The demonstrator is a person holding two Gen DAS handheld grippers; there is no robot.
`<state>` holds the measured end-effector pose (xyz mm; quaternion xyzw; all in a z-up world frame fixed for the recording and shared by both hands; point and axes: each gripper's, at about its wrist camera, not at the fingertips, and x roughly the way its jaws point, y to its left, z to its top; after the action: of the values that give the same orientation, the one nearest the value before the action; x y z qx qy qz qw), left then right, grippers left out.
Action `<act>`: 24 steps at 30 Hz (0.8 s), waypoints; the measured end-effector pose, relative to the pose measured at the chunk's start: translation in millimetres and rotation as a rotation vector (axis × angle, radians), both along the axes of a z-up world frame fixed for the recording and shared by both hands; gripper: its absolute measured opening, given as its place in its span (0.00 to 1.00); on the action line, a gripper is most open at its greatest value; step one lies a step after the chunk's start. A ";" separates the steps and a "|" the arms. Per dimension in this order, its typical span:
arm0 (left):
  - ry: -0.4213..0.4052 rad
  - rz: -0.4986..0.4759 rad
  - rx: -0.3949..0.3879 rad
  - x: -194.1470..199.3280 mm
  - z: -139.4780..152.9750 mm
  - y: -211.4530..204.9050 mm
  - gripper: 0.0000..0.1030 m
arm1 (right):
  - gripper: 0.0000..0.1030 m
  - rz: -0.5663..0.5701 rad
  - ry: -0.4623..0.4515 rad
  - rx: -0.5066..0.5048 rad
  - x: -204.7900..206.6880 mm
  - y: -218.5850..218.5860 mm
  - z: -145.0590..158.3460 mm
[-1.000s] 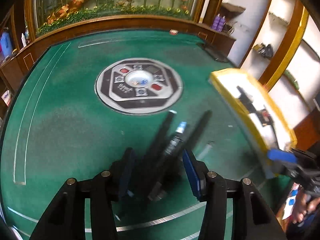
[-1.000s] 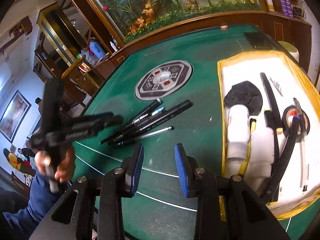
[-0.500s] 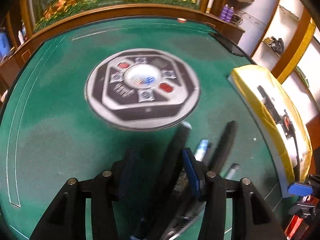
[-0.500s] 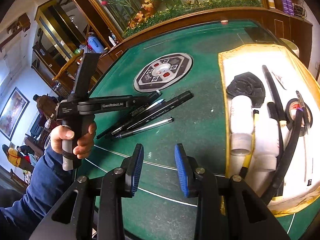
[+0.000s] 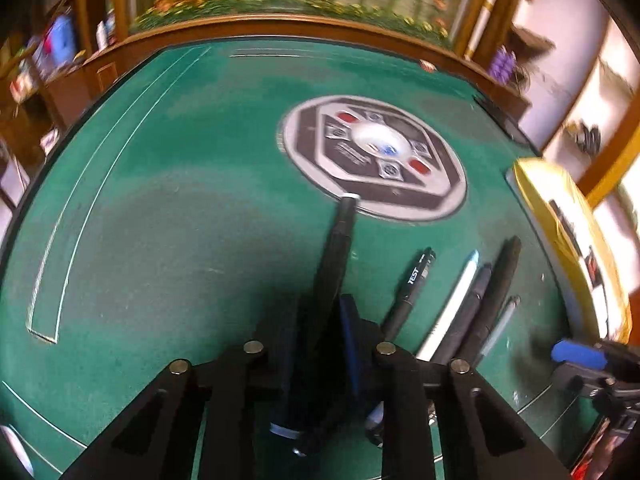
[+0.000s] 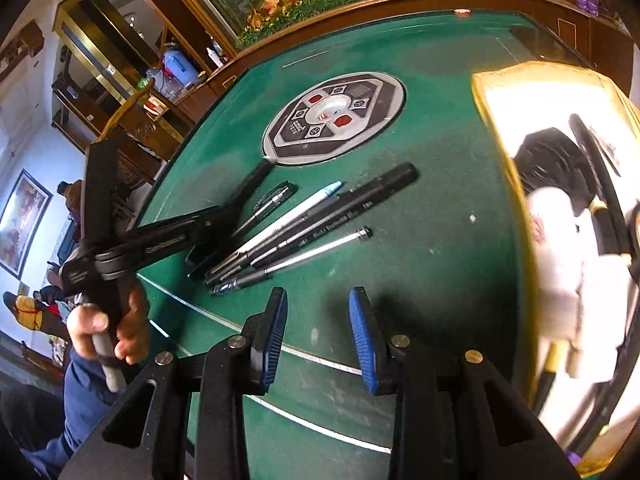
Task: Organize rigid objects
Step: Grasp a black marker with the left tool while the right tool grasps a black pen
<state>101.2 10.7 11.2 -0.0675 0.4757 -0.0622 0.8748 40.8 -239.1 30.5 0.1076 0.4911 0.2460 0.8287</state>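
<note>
yellow tray holds white tubes

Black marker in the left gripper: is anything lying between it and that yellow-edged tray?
Yes. The left gripper's jaws are closing around the black marker, and a row of other pens lies on the green felt between it and the yellow-edged tray. They lie flat, so a lifted marker would likely pass over them.

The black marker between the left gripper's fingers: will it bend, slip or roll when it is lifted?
The black marker looks like straight hard plastic, so it probably stays stiff. The closing left gripper takes it near one end, so the long free end may droop. Being round, it could roll on the felt if released.
</note>
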 end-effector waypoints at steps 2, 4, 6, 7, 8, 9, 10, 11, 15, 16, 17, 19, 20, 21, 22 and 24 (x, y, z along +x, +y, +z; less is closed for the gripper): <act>-0.004 0.008 -0.049 1.1 -1.3 7.3 0.17 | 0.30 0.000 0.000 0.002 5.5 8.3 1.6; -0.010 0.008 -0.075 1.8 -1.7 9.4 0.16 | 0.30 0.002 -0.003 0.009 9.2 16.1 4.4; -0.010 0.010 -0.095 1.7 -1.8 11.7 0.16 | 0.30 0.014 -0.007 0.015 14.9 28.9 8.1; -0.009 0.011 -0.106 2.1 -1.8 13.2 0.15 | 0.30 0.020 -0.006 0.020 18.0 35.1 9.4; -0.009 0.017 -0.113 2.5 -1.9 14.5 0.15 | 0.30 0.033 -0.004 0.024 21.7 42.9 10.2; -0.011 0.028 -0.110 2.3 -2.1 16.3 0.15 | 0.30 0.044 -0.003 0.025 26.6 52.6 10.8; -0.014 0.041 -0.104 1.3 -2.1 18.5 0.15 | 0.30 0.048 -0.003 0.019 30.4 59.2 10.9; -0.015 0.053 -0.102 1.1 -2.1 20.2 0.15 | 0.30 0.053 0.002 -0.001 37.3 70.4 9.6; -0.017 0.077 -0.100 0.3 -2.6 25.5 0.15 | 0.30 0.051 0.035 -0.079 55.7 97.0 -2.5; -0.019 0.081 -0.091 0.3 -2.8 25.6 0.15 | 0.30 0.049 0.043 -0.088 59.7 101.2 -6.4; -0.020 0.083 -0.085 0.2 -2.7 25.2 0.15 | 0.27 0.048 0.051 -0.114 64.0 106.1 -10.3; -0.022 0.088 -0.080 -0.2 -2.8 25.4 0.15 | 0.27 0.028 0.042 -0.157 69.4 113.4 -11.1; -0.022 0.088 -0.078 -0.5 -2.7 25.3 0.15 | 0.27 0.027 0.051 -0.155 72.0 116.0 -12.6; -0.021 0.089 -0.077 -0.4 -2.7 25.3 0.15 | 0.27 0.031 0.062 -0.176 75.1 121.0 -15.8; -0.021 0.092 -0.074 -0.6 -2.5 25.7 0.15 | 0.27 0.032 0.035 -0.201 77.0 125.9 -15.7; -0.022 0.093 -0.071 -0.8 -2.2 26.0 0.15 | 0.27 0.044 -0.002 -0.260 81.1 136.9 -15.8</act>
<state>100.4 36.7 9.0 -0.1198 0.4597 -0.0389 0.8791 121.9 -102.2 14.7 -0.0116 0.5203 0.1983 0.8306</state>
